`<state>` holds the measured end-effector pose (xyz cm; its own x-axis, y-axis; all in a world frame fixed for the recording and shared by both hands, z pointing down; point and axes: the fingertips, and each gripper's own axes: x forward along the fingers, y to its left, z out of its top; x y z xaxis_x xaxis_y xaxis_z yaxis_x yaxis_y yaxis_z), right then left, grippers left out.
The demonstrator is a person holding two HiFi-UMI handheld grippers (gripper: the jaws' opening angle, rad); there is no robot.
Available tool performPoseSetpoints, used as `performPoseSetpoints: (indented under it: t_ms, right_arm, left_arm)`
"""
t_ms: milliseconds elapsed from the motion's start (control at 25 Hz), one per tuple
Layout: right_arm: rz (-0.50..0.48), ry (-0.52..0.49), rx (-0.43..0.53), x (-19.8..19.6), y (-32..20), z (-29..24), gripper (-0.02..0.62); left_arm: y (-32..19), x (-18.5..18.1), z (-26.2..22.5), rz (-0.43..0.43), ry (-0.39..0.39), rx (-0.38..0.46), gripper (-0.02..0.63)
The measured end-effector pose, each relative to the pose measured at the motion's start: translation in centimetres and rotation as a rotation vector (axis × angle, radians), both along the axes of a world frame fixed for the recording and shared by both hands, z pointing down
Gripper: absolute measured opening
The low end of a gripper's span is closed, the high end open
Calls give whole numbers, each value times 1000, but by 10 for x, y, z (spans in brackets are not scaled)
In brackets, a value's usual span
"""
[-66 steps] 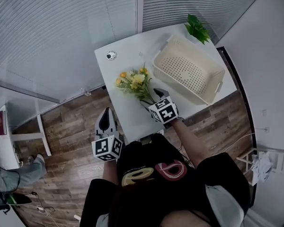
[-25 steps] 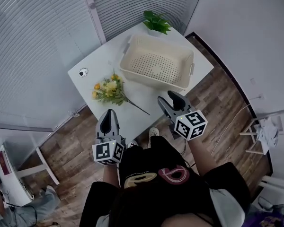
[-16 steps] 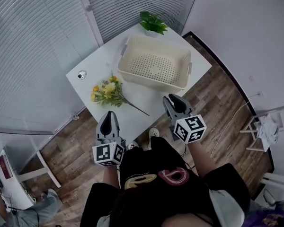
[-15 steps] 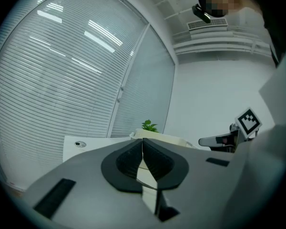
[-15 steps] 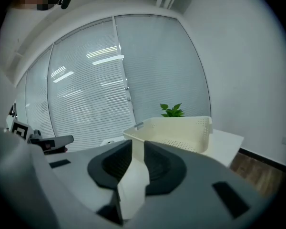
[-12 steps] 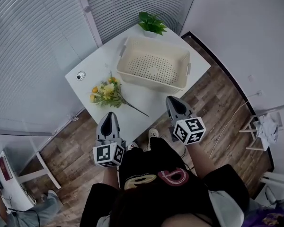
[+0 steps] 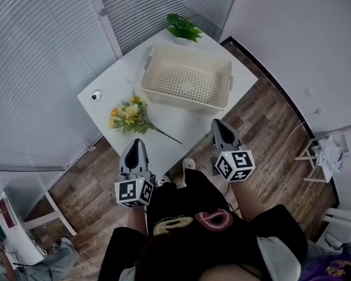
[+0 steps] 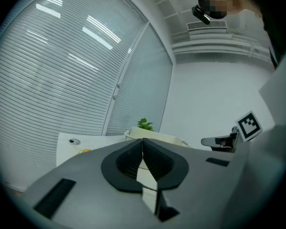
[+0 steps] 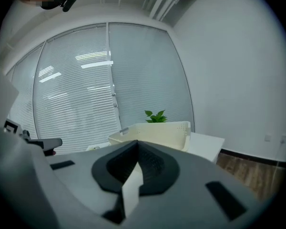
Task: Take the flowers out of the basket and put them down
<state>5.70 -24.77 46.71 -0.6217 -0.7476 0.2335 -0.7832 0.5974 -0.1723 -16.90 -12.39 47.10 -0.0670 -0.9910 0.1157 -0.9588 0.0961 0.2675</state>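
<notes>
A bunch of yellow and orange flowers (image 7: 128,115) lies on the white table (image 7: 164,139), left of the empty cream basket (image 7: 187,84). Both grippers are off the table's near edge, over the floor. My left gripper (image 7: 136,143) is shut with nothing in it, just short of the flower stems. My right gripper (image 7: 218,123) points toward the basket's near corner. Its jaws have just been closing and now stand shut with nothing between them. The basket (image 9: 157,130) shows beyond the right gripper (image 9: 136,143). In the left gripper view a bit of the flowers (image 8: 84,150) peeks past the left gripper (image 8: 142,140).
A small green potted plant (image 7: 182,27) stands at the table's far corner behind the basket. A small round object (image 7: 96,95) lies at the table's left corner. Blinds cover the windows behind. A white stand (image 7: 324,157) is on the wooden floor at right.
My right gripper has let go of the flower stems, drawn back off the table toward the person and shut its jaws. The flowers stay on the table. The left gripper has hardly moved.
</notes>
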Motion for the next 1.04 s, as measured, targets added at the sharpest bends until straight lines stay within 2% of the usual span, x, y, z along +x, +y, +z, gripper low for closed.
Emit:
performPoseSetpoints:
  t_ms: [280, 480, 720, 880, 1040]
  right_arm:
    - [-49, 56, 41, -9, 11, 0, 8]
    - [-58, 57, 57, -12, 16, 0, 8]
    - [-19, 58, 88, -7, 20, -5, 8]
    - [-4, 80, 100, -3, 24, -1, 8]
    - [-4, 106, 102, -3, 31, 7, 8]
  left_arm:
    - [2, -1, 0, 1, 17, 4, 17]
    - [4, -4, 0, -7, 22, 8, 17]
    - [5, -3, -3, 17, -7, 11, 17]
    - [6, -3, -5, 24, -60, 10, 17]
    - [8, -4, -6, 34, -60, 12, 17]
